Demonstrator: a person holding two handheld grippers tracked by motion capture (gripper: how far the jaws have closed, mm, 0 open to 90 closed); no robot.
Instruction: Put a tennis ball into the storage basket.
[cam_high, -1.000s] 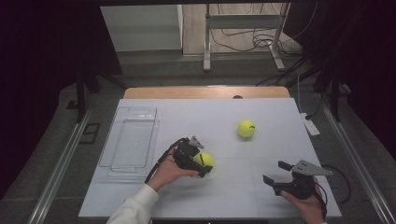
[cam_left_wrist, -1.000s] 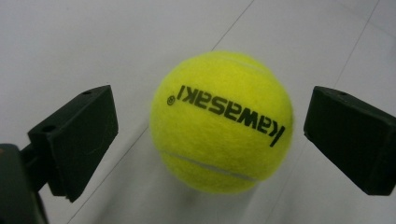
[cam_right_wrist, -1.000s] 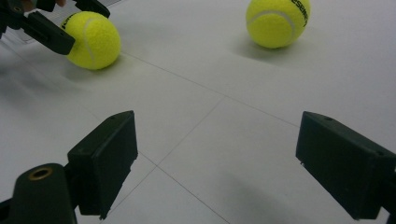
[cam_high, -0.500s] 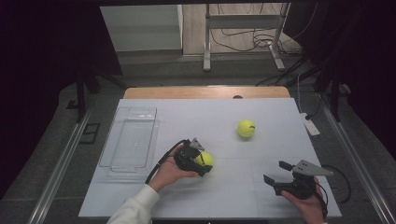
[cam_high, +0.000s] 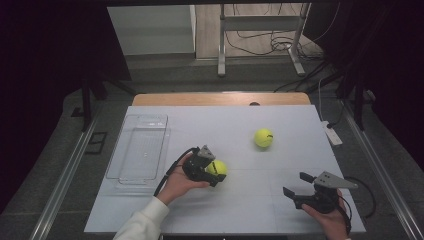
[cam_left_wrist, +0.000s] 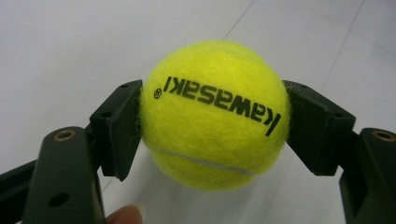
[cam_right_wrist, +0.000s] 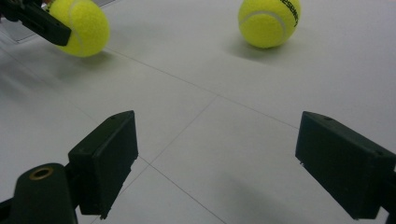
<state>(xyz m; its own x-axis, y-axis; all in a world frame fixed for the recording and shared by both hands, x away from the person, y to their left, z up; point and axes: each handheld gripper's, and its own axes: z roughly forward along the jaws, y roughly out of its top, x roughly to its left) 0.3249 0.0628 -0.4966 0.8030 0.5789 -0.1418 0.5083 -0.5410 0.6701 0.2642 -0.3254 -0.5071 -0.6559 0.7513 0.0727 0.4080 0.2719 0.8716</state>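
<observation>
While your left gripper (cam_high: 212, 172) clamps one of two tennis balls (cam_left_wrist: 214, 114) at mid-table, the second ball (cam_high: 263, 138) lies apart, beyond your empty, wide-open right gripper (cam_high: 300, 186), beside one clear tray (cam_high: 140, 150).

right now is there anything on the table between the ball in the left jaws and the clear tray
Nothing visible. The left gripper is shut on one tennis ball, and only bare table lies between it and the clear tray. The other ball sits on the far side, away from the tray.
</observation>
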